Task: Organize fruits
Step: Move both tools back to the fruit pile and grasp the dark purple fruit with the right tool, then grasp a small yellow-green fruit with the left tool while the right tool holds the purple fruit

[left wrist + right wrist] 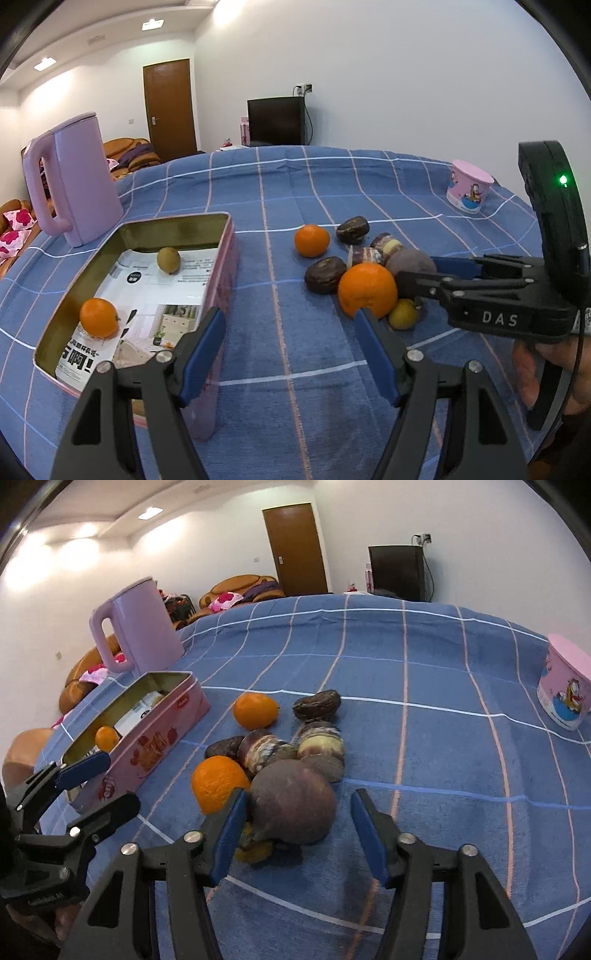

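Note:
A pile of fruit lies on the blue checked cloth: two oranges (367, 290) (312, 240), several dark brown fruits (325, 275) and a round purple fruit (295, 801). My right gripper (300, 797) straddles the purple fruit, jaws open; the left pad sits at its side and a gap shows at the right pad. My left gripper (291, 321) stands open over bare cloth between the pile and the pink tin (231, 254), its right fingertip next to the big orange. In the tin lie an orange (99, 317) and a green-brown fruit (168, 260) on printed paper.
A pink kettle (74, 181) stands behind the tin at the left. A pink cartoon cup (469, 190) sits at the far right of the table. A small yellow-green fruit (402, 314) lies under the pile's near edge. Sofas and a door are beyond the table.

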The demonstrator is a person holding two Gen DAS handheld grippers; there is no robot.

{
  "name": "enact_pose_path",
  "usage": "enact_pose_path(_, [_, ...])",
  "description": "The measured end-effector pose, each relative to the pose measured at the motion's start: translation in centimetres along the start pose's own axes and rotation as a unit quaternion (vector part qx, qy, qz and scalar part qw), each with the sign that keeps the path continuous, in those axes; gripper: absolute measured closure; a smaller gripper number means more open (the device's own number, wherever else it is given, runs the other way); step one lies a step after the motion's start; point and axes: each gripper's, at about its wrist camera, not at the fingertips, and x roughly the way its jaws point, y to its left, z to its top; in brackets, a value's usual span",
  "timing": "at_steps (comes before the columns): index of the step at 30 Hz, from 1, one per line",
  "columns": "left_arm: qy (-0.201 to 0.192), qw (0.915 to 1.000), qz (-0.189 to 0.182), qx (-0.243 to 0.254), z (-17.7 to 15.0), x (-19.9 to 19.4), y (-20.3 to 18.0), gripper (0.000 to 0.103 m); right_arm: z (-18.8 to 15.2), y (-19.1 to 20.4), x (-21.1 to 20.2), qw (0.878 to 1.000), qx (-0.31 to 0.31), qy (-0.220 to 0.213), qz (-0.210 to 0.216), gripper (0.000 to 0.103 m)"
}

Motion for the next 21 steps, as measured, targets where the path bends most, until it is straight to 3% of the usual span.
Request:
enact_pose_path(5, [0.000, 1.0000, -0.006, 0.002, 0.1, -0.1, -0.4, 0.028, -0.4, -0.5, -1.2, 1.000, 0.001, -0.021, -0.006, 0.053])
enact_pose_path(9, [0.003, 0.9998, -0.016, 0.010, 0.2, 0.0, -1.5, 0.028, -0.9, -0.4, -3.4, 0.994, -0.028, -0.056, -0.085, 0.053])
enact_pose_path(14, [0.020, 0.9991, -0.034, 0.014, 0.2, 0.7, -3.4, 0.029, -1.6, -1.2, -4.5, 0.990, -0.024, -0.067, -0.122, 0.053])
enact_pose_path(17, [0.027, 0.9985, -0.042, 0.020, 0.1, 0.9, -4.7, 0.032, -1.5, -1.8, -4.9, 0.987, -0.021, -0.073, -0.141, 0.053])
enact_pose_path(21, [0.051, 0.9961, -0.068, 0.022, 0.0, 1.5, -6.3, 0.046, -1.3, -2.9, -5.1, 0.986, -0.007, -0.078, -0.147, 0.053])
